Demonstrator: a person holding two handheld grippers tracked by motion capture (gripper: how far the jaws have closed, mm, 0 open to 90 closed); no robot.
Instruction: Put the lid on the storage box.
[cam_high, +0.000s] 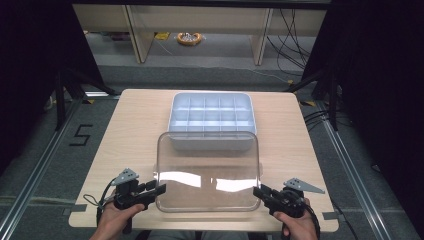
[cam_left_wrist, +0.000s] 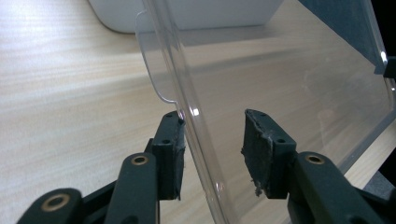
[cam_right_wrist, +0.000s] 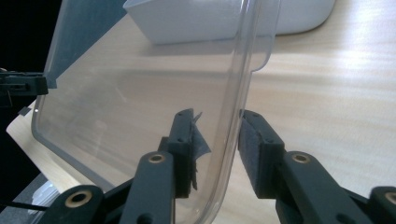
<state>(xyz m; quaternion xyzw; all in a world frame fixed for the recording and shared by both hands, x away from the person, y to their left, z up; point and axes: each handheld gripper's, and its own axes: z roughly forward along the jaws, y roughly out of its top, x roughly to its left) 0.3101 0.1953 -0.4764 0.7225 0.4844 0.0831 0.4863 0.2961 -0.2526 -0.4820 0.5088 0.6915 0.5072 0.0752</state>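
Basically, clear lid (cam_high: 207, 172) sits tilted above the near table (cam_high: 135, 130), in front of the grey tray (cam_high: 211, 120). Left gripper (cam_high: 159, 189) and right gripper (cam_high: 258, 191) straddle its side rims, both spread, not clamped. Likely light, stiff, slick plastic; pinch the rims near the lower corners, both sides evenly.

We see a wooden table (cam_high: 135, 130) on grey floor, a "5" (cam_high: 80, 135) taped left of it, and a yellow ring (cam_high: 189, 38) lying beyond.
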